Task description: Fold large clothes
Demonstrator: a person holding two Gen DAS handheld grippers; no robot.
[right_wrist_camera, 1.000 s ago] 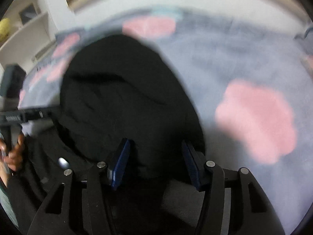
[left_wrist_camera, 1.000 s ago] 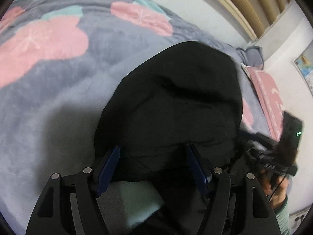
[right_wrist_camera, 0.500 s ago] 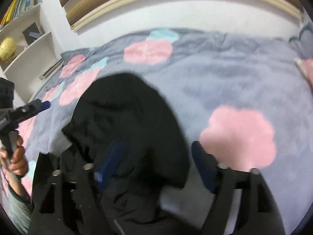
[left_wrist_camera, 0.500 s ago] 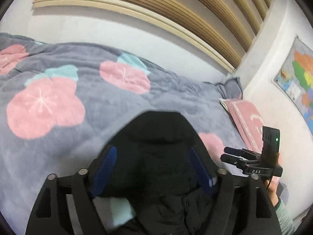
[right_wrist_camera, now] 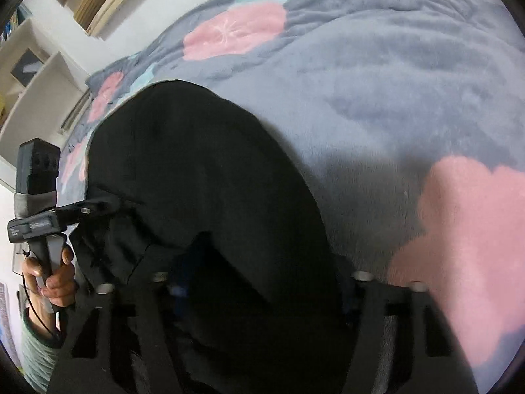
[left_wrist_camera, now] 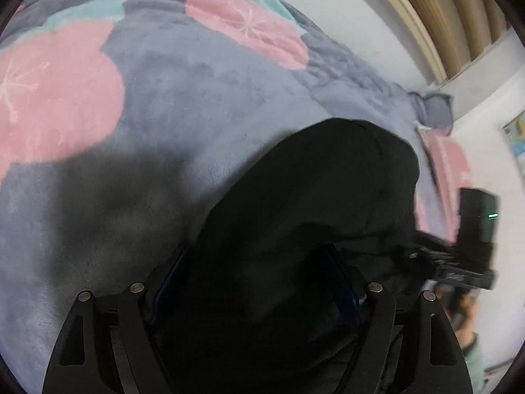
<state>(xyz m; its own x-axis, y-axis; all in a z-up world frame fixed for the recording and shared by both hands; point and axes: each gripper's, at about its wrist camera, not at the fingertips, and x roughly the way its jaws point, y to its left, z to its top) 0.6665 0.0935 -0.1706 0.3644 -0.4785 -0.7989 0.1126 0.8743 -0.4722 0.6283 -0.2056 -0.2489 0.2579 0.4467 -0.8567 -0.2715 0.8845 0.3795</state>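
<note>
A large black garment (left_wrist_camera: 315,197) lies bunched on a grey blanket (left_wrist_camera: 183,105) with pink flowers. It also fills the right wrist view (right_wrist_camera: 197,177). My left gripper (left_wrist_camera: 256,279) has its blue-padded fingers spread wide, with black cloth lying over and between them. My right gripper (right_wrist_camera: 262,282) also stands wide apart with cloth draped between its fingers. The right gripper shows at the garment's right side in the left wrist view (left_wrist_camera: 426,256). The left gripper shows at its left edge in the right wrist view (right_wrist_camera: 98,207), fingertips at the cloth.
The blanket (right_wrist_camera: 393,98) covers the bed on all sides of the garment. A pink pillow (left_wrist_camera: 449,167) lies at the bed's right end. White shelves (right_wrist_camera: 36,82) stand to the left, and a wall with slatted panelling (left_wrist_camera: 443,10) runs behind.
Both grippers have dropped back down toward the bed after a lift. The black garment now fills more of both views and covers the fingers.
</note>
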